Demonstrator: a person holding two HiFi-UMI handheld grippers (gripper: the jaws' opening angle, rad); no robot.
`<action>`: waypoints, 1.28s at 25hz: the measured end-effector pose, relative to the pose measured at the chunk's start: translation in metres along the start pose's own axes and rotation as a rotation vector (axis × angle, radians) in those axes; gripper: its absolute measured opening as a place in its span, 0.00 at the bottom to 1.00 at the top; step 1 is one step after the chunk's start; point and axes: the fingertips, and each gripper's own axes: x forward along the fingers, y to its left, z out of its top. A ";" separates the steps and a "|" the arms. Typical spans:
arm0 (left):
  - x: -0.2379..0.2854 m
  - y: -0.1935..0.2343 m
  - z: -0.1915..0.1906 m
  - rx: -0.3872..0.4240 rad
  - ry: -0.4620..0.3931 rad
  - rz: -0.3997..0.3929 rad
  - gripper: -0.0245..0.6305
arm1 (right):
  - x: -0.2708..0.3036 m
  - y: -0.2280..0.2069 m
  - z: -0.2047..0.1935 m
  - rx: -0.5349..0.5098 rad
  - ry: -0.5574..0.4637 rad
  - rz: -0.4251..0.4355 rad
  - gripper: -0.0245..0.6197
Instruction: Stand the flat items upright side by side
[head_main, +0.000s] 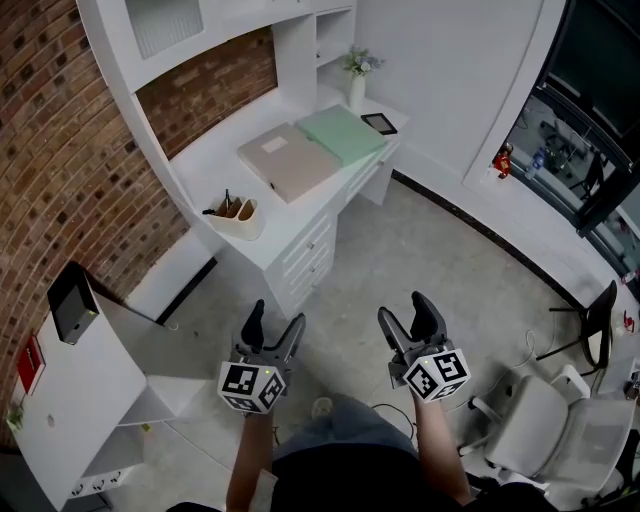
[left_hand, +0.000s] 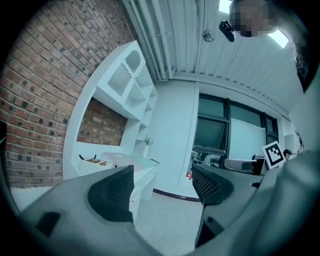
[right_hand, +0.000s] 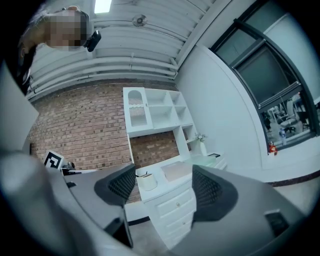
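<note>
Two flat folders lie side by side on the white desk (head_main: 215, 160): a beige one (head_main: 290, 160) and a pale green one (head_main: 343, 133) to its right. In the right gripper view the beige folder (right_hand: 176, 170) and the green folder (right_hand: 205, 160) show on the desk beyond the jaws. Both grippers hang over the floor, well short of the desk. My left gripper (head_main: 272, 330) is open with nothing between its jaws. My right gripper (head_main: 412, 313) is open and empty too. From the left gripper view the desk's end (left_hand: 142, 170) shows at the left.
A white holder with pens (head_main: 237, 215) stands at the desk's near end. A small dark tablet (head_main: 379, 123) and a vase with a plant (head_main: 358, 82) sit at the far end. Drawers (head_main: 312, 250) front the desk. A white office chair (head_main: 560, 420) stands at the right, a white side table (head_main: 75, 400) at the left.
</note>
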 end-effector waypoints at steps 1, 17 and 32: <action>0.000 0.001 0.001 0.004 -0.004 -0.004 0.55 | 0.000 0.002 0.001 -0.002 -0.006 -0.001 0.55; 0.039 0.028 0.037 0.061 -0.057 -0.013 0.55 | 0.048 -0.003 0.030 -0.027 -0.076 0.005 0.55; 0.161 0.103 0.040 0.063 -0.050 0.152 0.55 | 0.218 -0.095 0.026 0.007 -0.031 0.102 0.55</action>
